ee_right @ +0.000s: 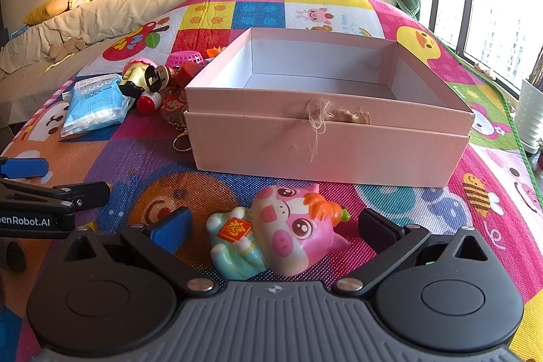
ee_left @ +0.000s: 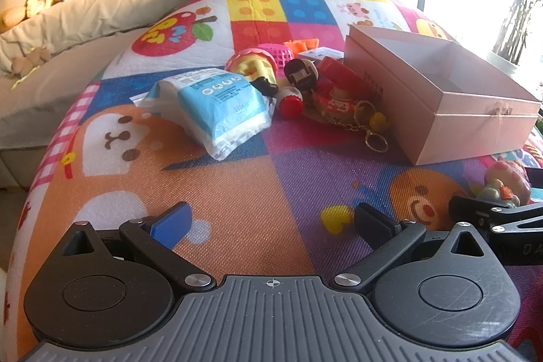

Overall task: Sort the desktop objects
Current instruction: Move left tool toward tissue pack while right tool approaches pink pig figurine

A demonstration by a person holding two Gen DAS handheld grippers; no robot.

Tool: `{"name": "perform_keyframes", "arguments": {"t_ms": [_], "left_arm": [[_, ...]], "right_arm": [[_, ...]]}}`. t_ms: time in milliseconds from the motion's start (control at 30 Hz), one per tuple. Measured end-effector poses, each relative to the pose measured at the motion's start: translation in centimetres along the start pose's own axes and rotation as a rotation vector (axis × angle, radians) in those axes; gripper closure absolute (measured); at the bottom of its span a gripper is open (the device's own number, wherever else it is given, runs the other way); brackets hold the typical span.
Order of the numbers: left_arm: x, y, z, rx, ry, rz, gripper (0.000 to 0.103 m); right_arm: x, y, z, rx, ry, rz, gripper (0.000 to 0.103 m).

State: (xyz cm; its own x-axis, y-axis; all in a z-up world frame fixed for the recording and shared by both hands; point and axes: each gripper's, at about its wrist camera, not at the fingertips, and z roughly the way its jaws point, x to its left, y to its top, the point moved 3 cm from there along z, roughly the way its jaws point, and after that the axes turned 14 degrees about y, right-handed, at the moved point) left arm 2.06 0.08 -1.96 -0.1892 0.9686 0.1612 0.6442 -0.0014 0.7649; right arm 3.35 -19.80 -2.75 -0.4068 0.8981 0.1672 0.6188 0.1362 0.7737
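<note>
Both your claws point down at the play mat [ee_right: 142, 155], jaws spread wide, gripping nothing. Right claw [ee_right: 275, 231] has the pig toy [ee_right: 281, 236] lying on its side between the fingers, pads not touching it. Left claw [ee_left: 271, 219] hovers over bare mat. Pink box [ee_right: 325, 138] sits open just behind the pig. Tissue pack [ee_left: 217, 107] and a heap of small toys [ee_left: 305, 80] lie left of the box.
</note>
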Motion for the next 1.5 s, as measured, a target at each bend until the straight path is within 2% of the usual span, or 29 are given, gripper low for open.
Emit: {"name": "perform_keyframes", "arguments": {"t_ms": [100, 367, 800, 1000, 1200, 1367, 1500], "left_arm": [[0.0, 0.0, 0.1, 0.001, -0.002, -0.001, 0.0], [-0.2, 0.0, 0.2, 0.009, -0.001, 0.008, 0.0], [-0.1, 0.1, 0.0, 0.028, -0.018, 0.034, 0.0], [0.7, 0.2, -1.0, 0.023, -0.074, -0.011, 0.0], [1.1, 0.4, -2.8, -0.049, -0.056, -0.017, 0.0], [1.3, 0.7, -3.7, -0.081, -0.044, -0.004, 0.0], [1.9, 0.7, -3.6, -0.074, -0.028, -0.018, 0.0]], "right_arm": [[0.0, 0.1, -0.3, 0.042, 0.028, 0.009, 0.0], [0.4, -0.7, -1.6, 0.099, 0.006, 0.036, 0.0], [0.9, -1.1, -1.6, 0.077, -0.023, 0.049, 0.0], [0.8, -1.0, -1.9, 0.09, 0.006, 0.039, 0.0], [0.8, -0.4, -4.3, 0.035, 0.085, 0.07, 0.0], [1.3, 0.9, -6.7, -0.025, 0.07, -0.017, 0.0], [0.1, 1.5, -8.7, -0.103, 0.018, -0.008, 0.0]]}}
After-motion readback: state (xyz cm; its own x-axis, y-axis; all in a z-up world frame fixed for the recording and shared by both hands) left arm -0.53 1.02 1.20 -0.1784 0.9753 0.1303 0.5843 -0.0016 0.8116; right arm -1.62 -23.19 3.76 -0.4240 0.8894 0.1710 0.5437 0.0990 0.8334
